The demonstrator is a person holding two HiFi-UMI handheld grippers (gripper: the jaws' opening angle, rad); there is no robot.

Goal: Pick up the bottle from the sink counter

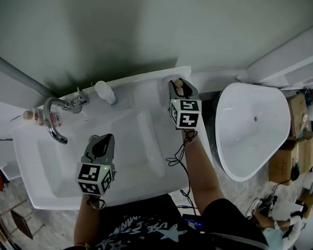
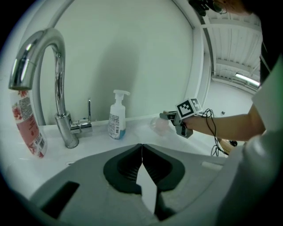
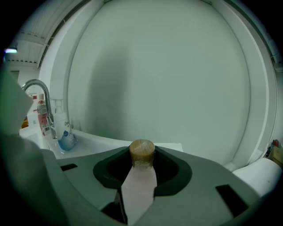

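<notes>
White bathroom fittings fill the scene: a sink worktop (image 1: 142, 84) against a pale green wall (image 1: 124, 28), with its basin (image 1: 68, 162) sunk in the middle and a chrome faucet (image 1: 53, 118) arching over it from the back ledge. The bottle (image 3: 142, 153), a small pale one with a brown cap, stands at the back right corner of the worktop. It sits upright between the jaws of the right claw (image 1: 179, 90), which comes at it level from the front. Its body fills the gap from one jaw to the other, so the claw looks closed on it and gripping. Taking it low on the body, below the cap, should keep it upright as it rises. Whether its base has left the worktop I cannot tell. The left claw (image 2: 141, 148) is closed and empty, jaws together, and hangs over the basin well apart from the bottle, probably parked there because one claw is enough for this lift. A white pump bottle (image 1: 105, 92) beside the faucet and a red-labelled bottle (image 1: 36, 115) further left stand clear of the grasp.
</notes>
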